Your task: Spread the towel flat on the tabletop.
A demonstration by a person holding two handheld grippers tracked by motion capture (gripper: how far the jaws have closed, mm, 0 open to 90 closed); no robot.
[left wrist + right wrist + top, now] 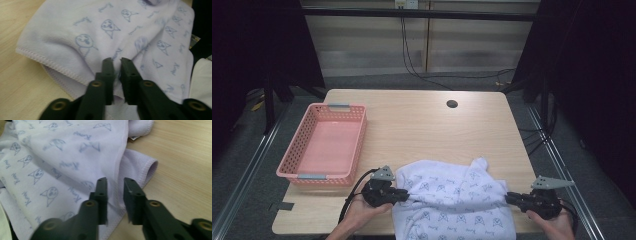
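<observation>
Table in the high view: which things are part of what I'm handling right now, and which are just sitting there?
In hand:
- white printed cloth, at the table's near edge
- left gripper, at its left side
- right gripper, at its right side

Lying about:
- pink basket, empty, left side of the table

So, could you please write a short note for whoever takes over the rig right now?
Left claw: jaws nearly together with a fold of the towel between them, at its left side.
Right claw: jaws a little apart, the towel's right edge between them; I can't tell whether the pads press on it.
The printed white towel lies rumpled at the near edge of the table, partly overhanging it. The pink basket stands to its left with nothing in it.
Done: both sides of the towel reached.
Left, probably: fold it or spread it flat, perhaps then into the basket.
</observation>
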